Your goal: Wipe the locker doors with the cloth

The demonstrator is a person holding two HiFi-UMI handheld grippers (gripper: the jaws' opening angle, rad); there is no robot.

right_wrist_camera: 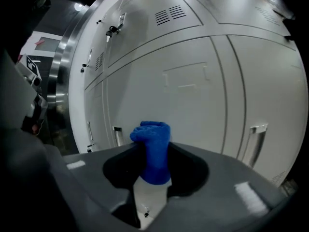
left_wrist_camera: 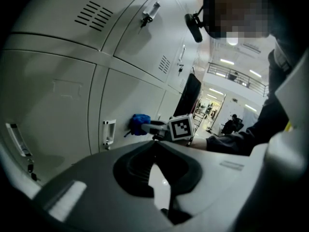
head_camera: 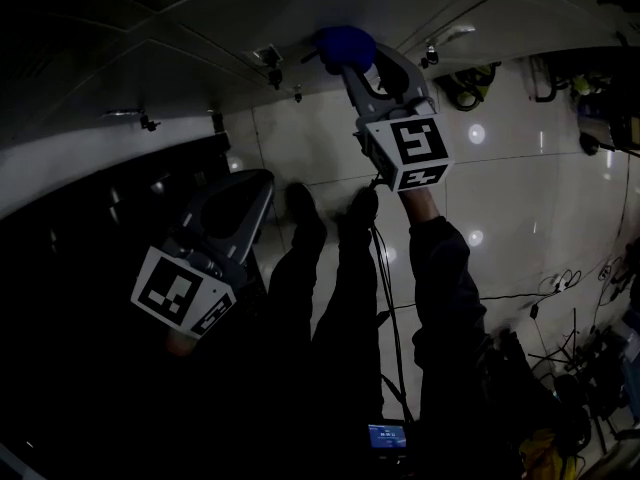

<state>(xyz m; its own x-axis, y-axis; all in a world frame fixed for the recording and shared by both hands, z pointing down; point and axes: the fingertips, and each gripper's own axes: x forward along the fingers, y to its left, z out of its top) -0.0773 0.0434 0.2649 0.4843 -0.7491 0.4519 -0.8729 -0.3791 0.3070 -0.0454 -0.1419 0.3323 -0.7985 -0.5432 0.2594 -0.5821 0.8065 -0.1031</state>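
Observation:
A blue cloth [right_wrist_camera: 154, 158] is bunched between the jaws of my right gripper [right_wrist_camera: 152, 137], which is shut on it. In the head view the cloth [head_camera: 345, 40] is held up at the pale grey locker doors [head_camera: 200, 28], at or very near the door's face, under the right gripper [head_camera: 352, 60]. The left gripper view shows the same cloth [left_wrist_camera: 140, 123] close to a lower door, near a recessed handle [left_wrist_camera: 108, 132]. My left gripper [head_camera: 255, 183] hangs lower and to the left, away from the lockers. Its jaws [left_wrist_camera: 154, 146] stand together with nothing in them.
Locker doors [right_wrist_camera: 193, 95] carry vent slots [right_wrist_camera: 171, 12], latches [right_wrist_camera: 116, 28] and handles [right_wrist_camera: 255, 139]. The person's legs and shoes [head_camera: 305, 218] stand on a glossy tiled floor [head_camera: 520, 198]. Cables and gear [head_camera: 570, 368] lie at the right. A dark panel [left_wrist_camera: 190, 93] stands past the lockers.

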